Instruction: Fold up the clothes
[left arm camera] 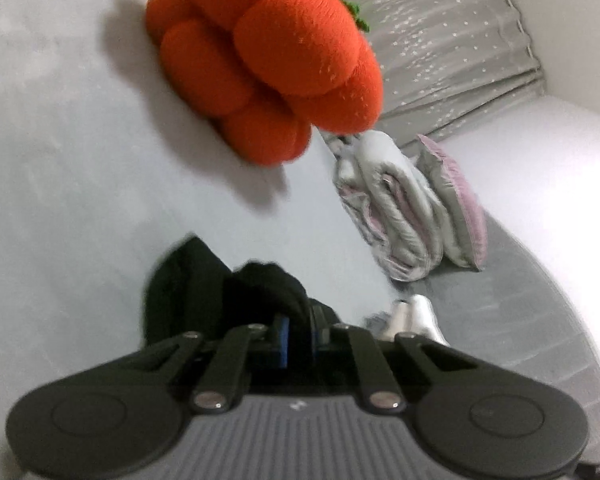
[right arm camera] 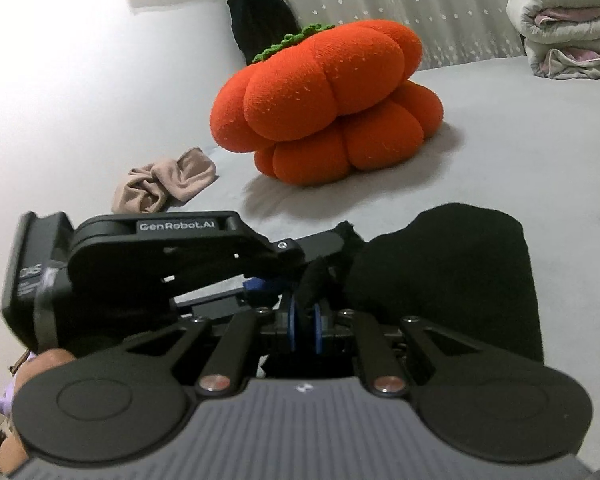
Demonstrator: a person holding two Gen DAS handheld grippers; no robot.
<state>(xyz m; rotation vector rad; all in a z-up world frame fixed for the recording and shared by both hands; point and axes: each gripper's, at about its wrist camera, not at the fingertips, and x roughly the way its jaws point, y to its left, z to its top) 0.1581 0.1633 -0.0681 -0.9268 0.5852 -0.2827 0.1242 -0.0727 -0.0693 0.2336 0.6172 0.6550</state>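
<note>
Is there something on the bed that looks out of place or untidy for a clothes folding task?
Yes. A beige garment lies crumpled on the grey bed, left of the orange pumpkin cushion, still unfolded. The cushion itself is no clothing. Both grippers are shut on the black garment: left gripper, right gripper.

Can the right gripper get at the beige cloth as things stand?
Probably not yet: the right gripper is shut on the black garment, and the left gripper sits between it and the beige cloth.

Black garment (right arm camera: 452, 276), soft and bunched, lying on the pale grey bed, one edge pinched up
</note>
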